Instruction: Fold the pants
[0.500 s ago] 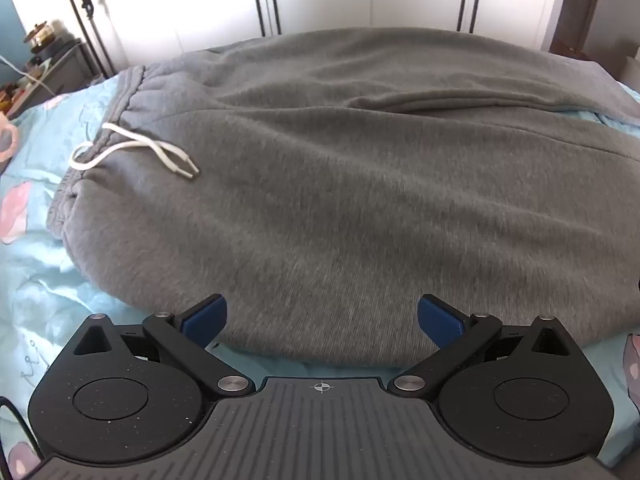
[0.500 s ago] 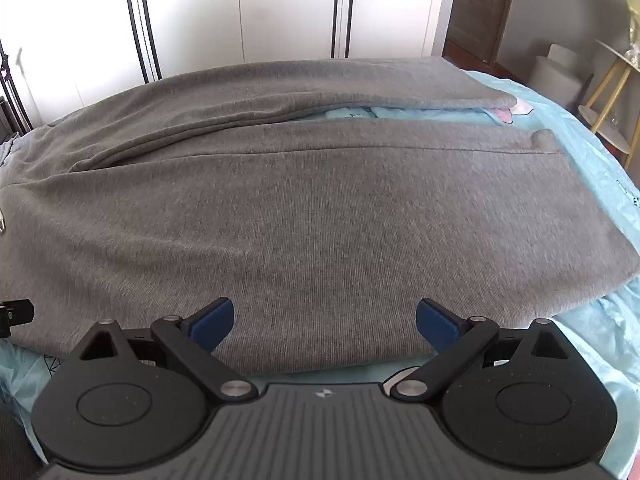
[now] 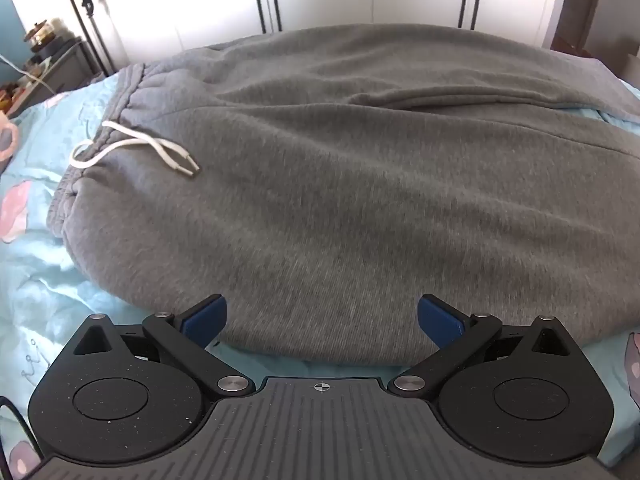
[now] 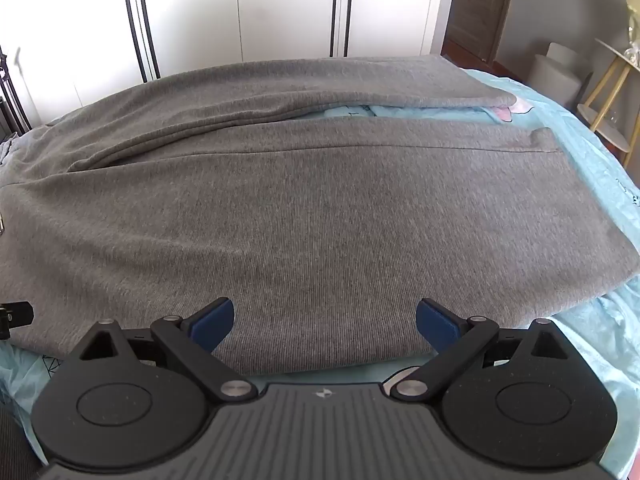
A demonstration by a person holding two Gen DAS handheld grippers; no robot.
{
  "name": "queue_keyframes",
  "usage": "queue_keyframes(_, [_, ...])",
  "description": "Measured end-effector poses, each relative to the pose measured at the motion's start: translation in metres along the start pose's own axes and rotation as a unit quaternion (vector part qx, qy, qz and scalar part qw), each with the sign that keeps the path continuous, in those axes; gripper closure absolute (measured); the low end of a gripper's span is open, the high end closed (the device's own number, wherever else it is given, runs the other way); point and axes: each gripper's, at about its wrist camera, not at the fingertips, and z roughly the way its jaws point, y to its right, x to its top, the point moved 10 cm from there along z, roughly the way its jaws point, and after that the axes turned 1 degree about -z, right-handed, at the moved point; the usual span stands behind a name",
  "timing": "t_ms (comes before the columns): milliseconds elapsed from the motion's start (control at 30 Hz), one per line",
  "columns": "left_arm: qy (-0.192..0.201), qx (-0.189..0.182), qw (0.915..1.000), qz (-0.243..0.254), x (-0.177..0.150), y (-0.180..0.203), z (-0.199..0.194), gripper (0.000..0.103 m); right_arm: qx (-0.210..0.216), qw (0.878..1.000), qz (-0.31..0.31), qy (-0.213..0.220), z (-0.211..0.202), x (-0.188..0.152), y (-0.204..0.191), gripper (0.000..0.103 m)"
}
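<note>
A: Where are the grey pants (image 3: 360,208) lying?

B: They are lying spread flat across a light blue bed sheet (image 3: 36,280), waistband toward the left in the left wrist view, with the white drawstring (image 3: 132,148) resting on the cloth just beside it. In the right wrist view the two legs (image 4: 320,216) are running off to the right, a sliver of sheet showing between them near the hems.

A: And what is the left gripper (image 3: 322,318) doing?

B: It is hovering at the near edge of the pants by the hip, tilted downward, its blue pads (image 3: 206,318) standing wide apart and gripping nothing.

A: The right gripper (image 4: 324,320)?

B: It is hanging over the near edge of the closer leg, jaws spread wide as well, nothing pinched between them. The cloth is showing between the pads in both views, but whether the pads are touching it cannot be told.

A: Anything behind?

B: White wardrobe doors (image 4: 280,8) are standing beyond the bed
</note>
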Motion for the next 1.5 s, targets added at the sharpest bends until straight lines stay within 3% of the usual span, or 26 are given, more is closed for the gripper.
queue_keyframes(1500, [-0.003,0.001,1.0,0.001,-0.0036,-0.0031,0.0008,0.0,0.0,1.0,0.003,-0.003,-0.0003,0.0014,0.0011,0.005])
